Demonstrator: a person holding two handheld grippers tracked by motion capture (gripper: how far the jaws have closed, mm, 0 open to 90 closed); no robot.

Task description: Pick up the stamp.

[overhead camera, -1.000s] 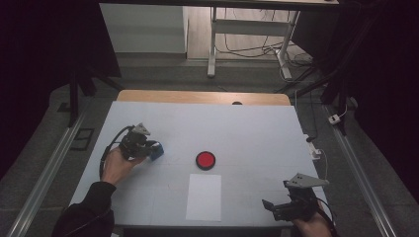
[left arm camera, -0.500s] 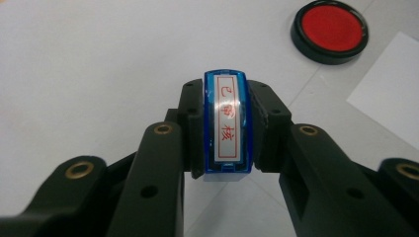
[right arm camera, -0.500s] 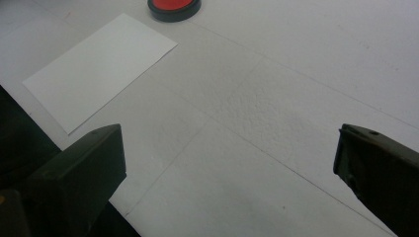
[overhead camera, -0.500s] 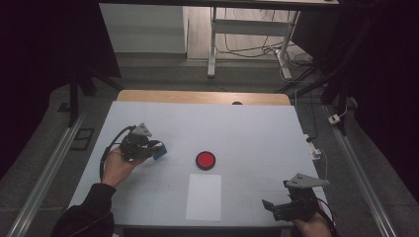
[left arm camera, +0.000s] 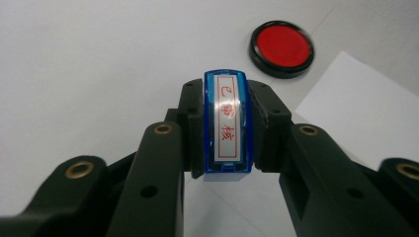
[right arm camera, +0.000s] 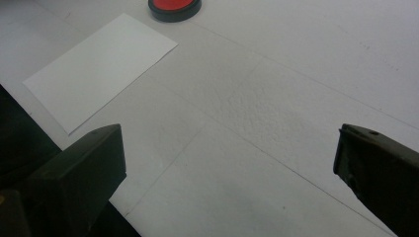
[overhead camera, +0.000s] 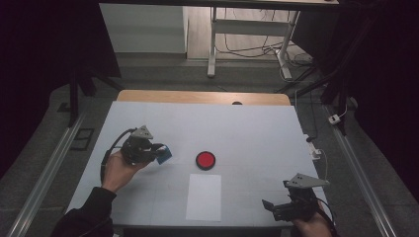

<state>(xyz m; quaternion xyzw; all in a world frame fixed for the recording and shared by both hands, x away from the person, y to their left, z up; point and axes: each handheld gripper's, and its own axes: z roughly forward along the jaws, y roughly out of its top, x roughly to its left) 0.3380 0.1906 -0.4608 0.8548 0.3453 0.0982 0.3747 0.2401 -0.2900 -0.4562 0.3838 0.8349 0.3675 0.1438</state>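
White table [overhead camera: 257, 128] with red ink pad [overhead camera: 205, 160] and paper sheet [overhead camera: 204, 196].

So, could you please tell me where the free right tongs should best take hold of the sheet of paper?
Probably at the paper's near short edge, approaching low from the person's side: it lies flat, so only an edge offers purchase, and the open right tongs sit nearest it.

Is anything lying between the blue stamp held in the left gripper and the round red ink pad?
Nothing visible does. The left gripper is shut on the blue rectangular stamp, lifted off the white table. Bare tabletop separates it from the round red ink pad in its black case. The white paper sheet lies off that line.
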